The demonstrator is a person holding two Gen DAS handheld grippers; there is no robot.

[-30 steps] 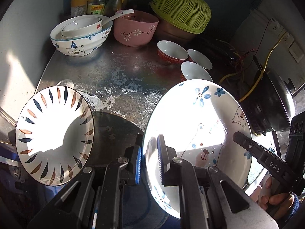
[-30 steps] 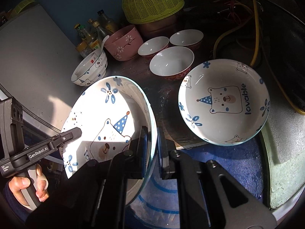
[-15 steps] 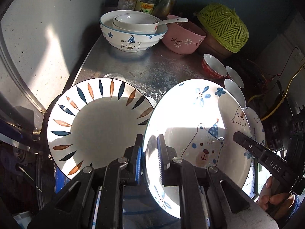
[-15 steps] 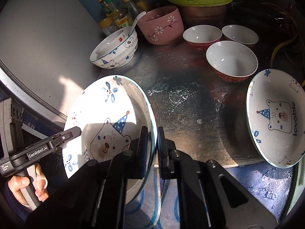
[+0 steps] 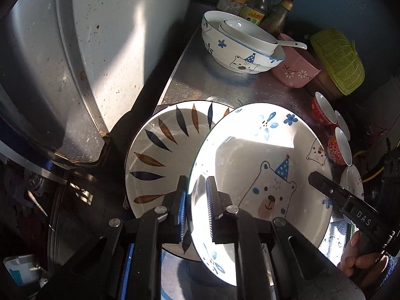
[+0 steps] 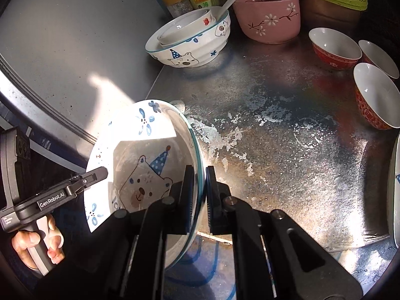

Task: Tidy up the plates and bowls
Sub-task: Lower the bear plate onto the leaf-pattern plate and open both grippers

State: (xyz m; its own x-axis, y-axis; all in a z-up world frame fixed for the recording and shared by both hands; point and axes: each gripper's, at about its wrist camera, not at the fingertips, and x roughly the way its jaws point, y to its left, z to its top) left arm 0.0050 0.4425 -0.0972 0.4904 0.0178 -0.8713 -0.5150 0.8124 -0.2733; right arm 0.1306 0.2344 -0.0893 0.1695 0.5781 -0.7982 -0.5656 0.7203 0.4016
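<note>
Glossy round ceramic bear plate (image 5: 262, 165), blue-rimmed, clamped at opposite rim edges by the left gripper (image 5: 196, 210) and right gripper (image 6: 200, 195), held over a leaf-patterned plate (image 5: 160, 150) on the scuffed metal counter (image 6: 275, 130). Gripper arms read "GenRobot.AI" and "DAS".

left gripper (image 5: 196, 208): black angular frame with two flat black jaws, blue ribbed lining on their inner faces
left gripper screws: round silver pivot heads on the linkage arms
left gripper marking: white "GenRobot.AI" lettering along its black side bar, seen from the right wrist view; pale grey handle below
right gripper (image 6: 200, 196): the same black build, with silver pivot screws
right gripper marking: white letters "DAS" on its side bar
right hand (image 5: 360, 262): blue knitted cuff at the wrist
</note>
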